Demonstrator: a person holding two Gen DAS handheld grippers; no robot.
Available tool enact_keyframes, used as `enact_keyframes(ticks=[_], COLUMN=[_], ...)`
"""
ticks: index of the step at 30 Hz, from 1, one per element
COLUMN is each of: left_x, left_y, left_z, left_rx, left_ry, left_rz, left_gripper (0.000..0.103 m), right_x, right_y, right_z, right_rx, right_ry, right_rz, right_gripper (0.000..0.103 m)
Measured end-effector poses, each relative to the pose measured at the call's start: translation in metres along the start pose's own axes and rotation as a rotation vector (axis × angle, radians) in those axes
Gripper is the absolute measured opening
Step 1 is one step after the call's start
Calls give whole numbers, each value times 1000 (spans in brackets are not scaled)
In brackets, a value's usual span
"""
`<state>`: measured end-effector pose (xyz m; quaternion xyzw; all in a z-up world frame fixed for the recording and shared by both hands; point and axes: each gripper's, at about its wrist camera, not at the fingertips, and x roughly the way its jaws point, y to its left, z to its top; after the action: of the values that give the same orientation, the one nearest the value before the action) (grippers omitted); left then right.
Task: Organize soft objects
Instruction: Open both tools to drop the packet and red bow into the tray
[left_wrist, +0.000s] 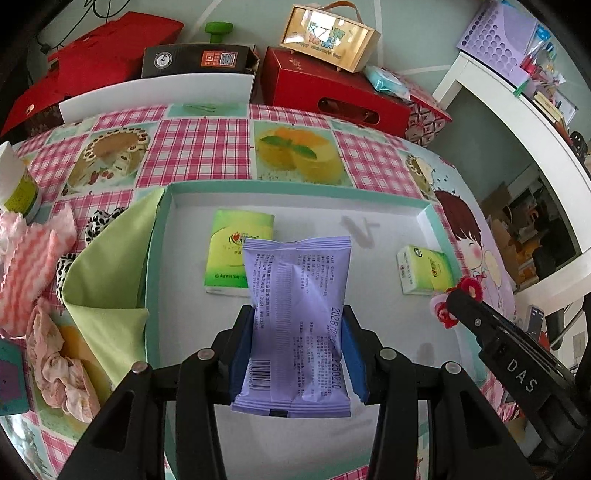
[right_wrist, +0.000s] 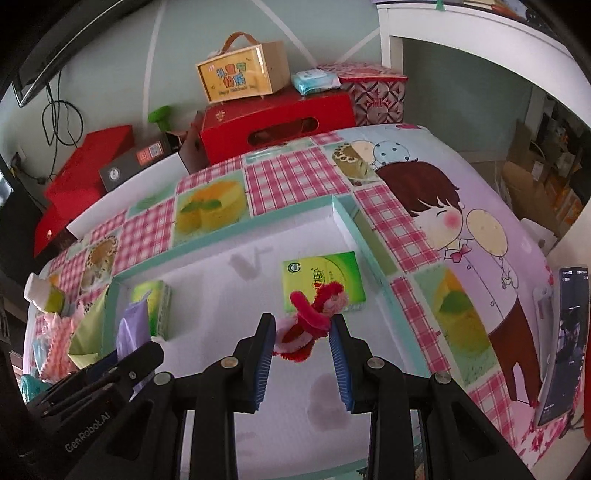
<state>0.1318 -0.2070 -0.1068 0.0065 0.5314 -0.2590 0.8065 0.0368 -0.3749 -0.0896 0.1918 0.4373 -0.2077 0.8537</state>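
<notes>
**Both grippers bring soft things over the tray**

The white tray (left_wrist: 295, 206), with its teal rim, already holds two green tissue packs (left_wrist: 240, 254). Above its near half, the left gripper (left_wrist: 298, 349) pinches a purple wipes packet (left_wrist: 295, 317). Over its right part, the right gripper (right_wrist: 302, 338) clamps a red-pink fluffy scrunchie (right_wrist: 314, 317). The placing step seems under way; next each should lower onto free tray floor and release.
</notes>
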Motion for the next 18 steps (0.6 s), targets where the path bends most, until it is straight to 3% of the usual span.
enact_keyframes(ticks=[5,18], left_x=[-2,-14], left_y=[2,11], left_z=[0,2], left_rx=[-6,-28], left_ry=[20,-8], left_rz=[-6,20], left_gripper=[61,62], right_x=[-3,-4], right_y=[1,8], right_z=[1,1], right_rx=[-2,-29], right_ry=[-9,-8], right_rz=[-14,-26], right_gripper=[33,37])
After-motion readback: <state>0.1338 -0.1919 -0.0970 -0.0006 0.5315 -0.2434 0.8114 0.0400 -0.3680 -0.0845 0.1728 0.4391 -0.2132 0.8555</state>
